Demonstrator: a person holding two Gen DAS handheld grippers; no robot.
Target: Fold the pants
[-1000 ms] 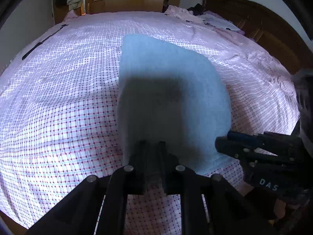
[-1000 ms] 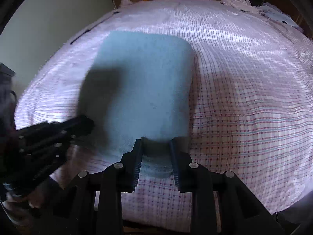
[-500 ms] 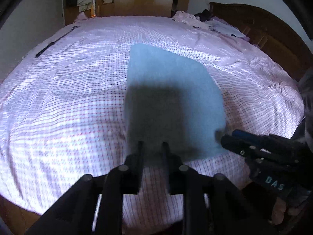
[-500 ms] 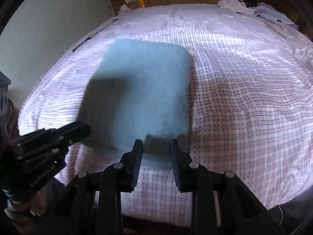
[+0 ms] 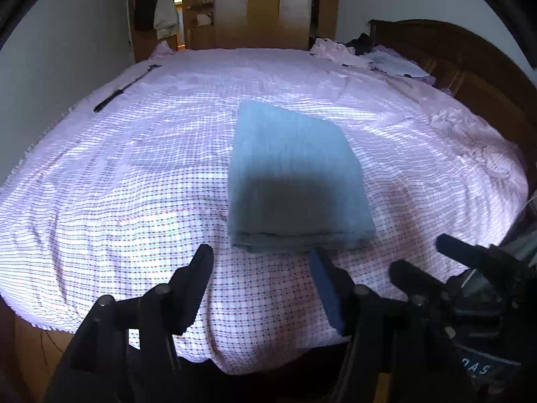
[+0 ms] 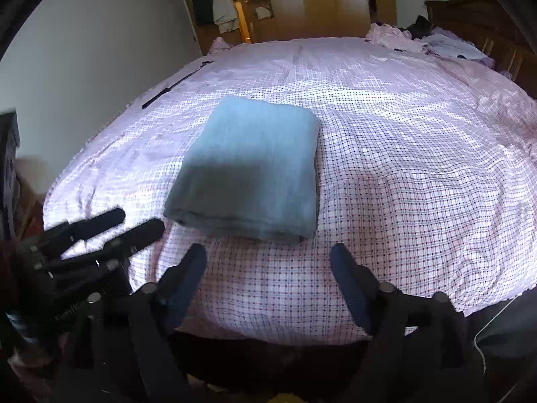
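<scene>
The blue pants [image 5: 295, 174] lie folded into a thick rectangle on the bed, their stacked near edge facing me. My left gripper [image 5: 260, 260] hovers just short of that edge, jaws opening, nothing between them. In the right wrist view the pants [image 6: 255, 168] sit left of centre. My right gripper [image 6: 268, 252] hangs before their near edge, jaws also opening and empty. Each gripper shows in the other's view: the right gripper [image 5: 423, 255] at the lower right, the left gripper [image 6: 137, 221] at the lower left. A dark shadow covers the near half of the pants.
A pink checked sheet [image 5: 134, 184] covers the bed; its near edge drops off just below the grippers. A thin black stick [image 5: 124, 92] lies at the far left. Loose clothes [image 5: 386, 60] are piled by the dark wooden headboard [image 5: 470, 67]. A wardrobe [image 5: 261, 6] stands behind.
Both grippers have let go of the pants' near edge, drawn back and upward, and their jaws have spread wide. The pants stay flat on the bed.
</scene>
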